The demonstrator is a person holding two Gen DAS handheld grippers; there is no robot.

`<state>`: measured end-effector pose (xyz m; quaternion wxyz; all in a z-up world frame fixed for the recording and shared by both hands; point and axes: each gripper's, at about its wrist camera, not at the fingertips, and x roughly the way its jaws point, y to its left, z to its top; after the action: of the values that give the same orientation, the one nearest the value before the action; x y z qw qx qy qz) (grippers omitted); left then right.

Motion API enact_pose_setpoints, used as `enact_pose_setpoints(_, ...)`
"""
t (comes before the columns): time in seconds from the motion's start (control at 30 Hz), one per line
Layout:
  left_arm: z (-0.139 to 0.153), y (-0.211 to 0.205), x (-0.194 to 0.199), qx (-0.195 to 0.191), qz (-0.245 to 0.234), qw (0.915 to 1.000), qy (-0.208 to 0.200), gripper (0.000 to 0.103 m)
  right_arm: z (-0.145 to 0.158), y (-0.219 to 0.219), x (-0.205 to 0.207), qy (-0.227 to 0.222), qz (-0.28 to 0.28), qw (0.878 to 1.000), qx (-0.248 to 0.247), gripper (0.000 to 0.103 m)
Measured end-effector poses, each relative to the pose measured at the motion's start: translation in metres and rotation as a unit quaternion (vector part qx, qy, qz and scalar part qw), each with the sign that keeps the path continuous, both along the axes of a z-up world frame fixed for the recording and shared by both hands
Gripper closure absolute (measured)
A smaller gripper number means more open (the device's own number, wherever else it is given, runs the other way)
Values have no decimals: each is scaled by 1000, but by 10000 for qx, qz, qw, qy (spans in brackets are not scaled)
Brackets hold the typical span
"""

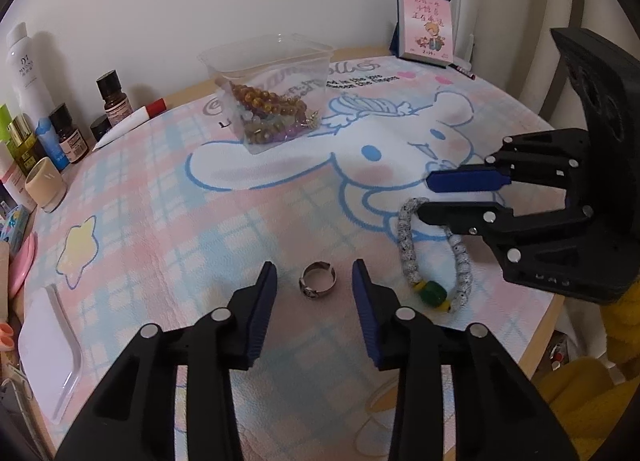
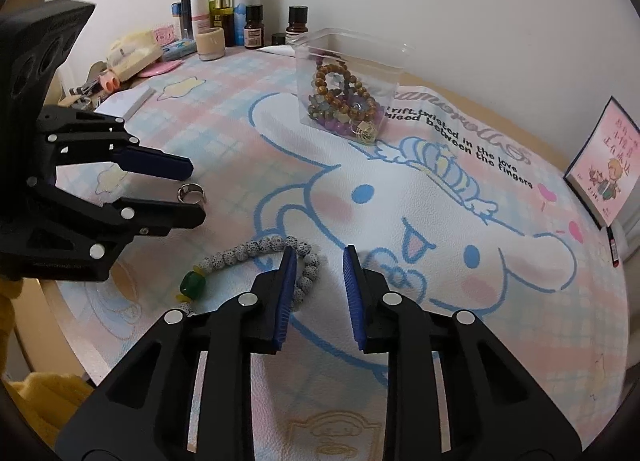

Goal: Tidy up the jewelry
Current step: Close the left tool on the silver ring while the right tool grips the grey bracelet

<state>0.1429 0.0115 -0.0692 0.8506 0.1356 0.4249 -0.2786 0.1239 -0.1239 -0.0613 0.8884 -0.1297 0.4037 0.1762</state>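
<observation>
The left gripper [image 1: 314, 281] is spread wide around the ring [image 1: 318, 281], low in the frame, holding nothing. The right gripper [image 2: 320, 261] is spread too, one side by the bracelet [image 2: 256, 253]. The ring could slide away when squeezed.

The left wrist camera looks forward and down along the left gripper [image 1: 314, 281] from close above the near table edge, facing the wall with the clear container [image 1: 272, 97] ahead and the right gripper [image 1: 426, 197] entering from its right. The right wrist camera sits just as low and near, behind the right gripper's fingers [image 2: 288, 293], angled more leftward – the left gripper [image 2: 196, 191] enters from its left. Both share the cartoon mat [image 2: 420, 197], silver ring [image 1: 318, 281], speckled bracelet [image 2: 248, 253] and bottles [image 1: 28, 73].
</observation>
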Motion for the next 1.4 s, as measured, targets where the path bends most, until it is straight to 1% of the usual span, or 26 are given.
enact_pose_setpoints(0.03, 0, 0, 1, 45, 27, 10000, 0, 71, 0, 1, -1, -12, 37, 10000, -6, 85)
enact_pose_setpoints(0.07, 0, 0, 1, 73, 56, 10000, -2, 73, 0, 2, -2, 2, 63, 10000, 10, 90)
enact_pose_setpoints(0.1, 0, 1, 2, 98, 79, 9999, 1, 76, -1, 3, -2, 7, 83, 10000, 16, 93)
enact_pose_setpoints(0.13, 0, 1, 2, 129, 104, 9999, 0, 79, -1, 4, -2, 4, 90, 10000, 7, 94)
enact_pose_setpoints(0.23, 1, 3, 3, 145, 156, 9998, -20, 84, -1, 6, -4, -38, 104, 9999, -21, 95)
enact_pose_setpoints(0.33, 1, 5, 2, 116, 196, 9997, -66, 84, 0, 5, -4, -21, 99, 9999, 23, 95)
enact_pose_setpoints(0.43, 3, 7, 1, 48, 250, 9996, -94, 84, 6, 1, -6, -39, 120, 9997, 224, 95)
enact_pose_setpoints(0.53, 9, 11, -1, -12, 321, 9993, -179, 84, 19, -4, -11, -85, 212, 9980, 585, 95)
enact_pose_setpoints(0.63, 20, 14, -2, -152, 321, 9991, -249, 85, 33, -6, -13, -219, 244, 9965, 766, 95)
enact_pose_setpoints(0.73, 33, 14, -4, -228, 308, 9984, -404, 84, 48, -7, -16, -383, 287, 9946, 920, 95)
enact_pose_setpoints(0.87, 49, 12, -7, -252, 389, 9966, -679, 84, 65, -8, -18, -596, 322, 9928, 992, 95)
enact_pose_setpoints(0.97, 60, 11, -7, -401, 408, 9955, -761, 84, 76, -9, -18, -806, 303, 9919, 936, 95)
enact_pose_setpoints(1.1, 69, 10, -5, -545, 491, 9931, -919, 84, 89, -14, -15, -949, 291, 9892, 1078, 95)
enact_pose_setpoints(1.27, 81, 9, 6, -904, 594, 9880, -1099, 84, 107, -17, -5, -1196, 259, 9860, 1136, 95)
enact_pose_setpoints(1.4, 94, 5, 23, -999, 775, 9840, -1253, 84, 122, -14, 11, -1408, 277, 9836, 1093, 95)
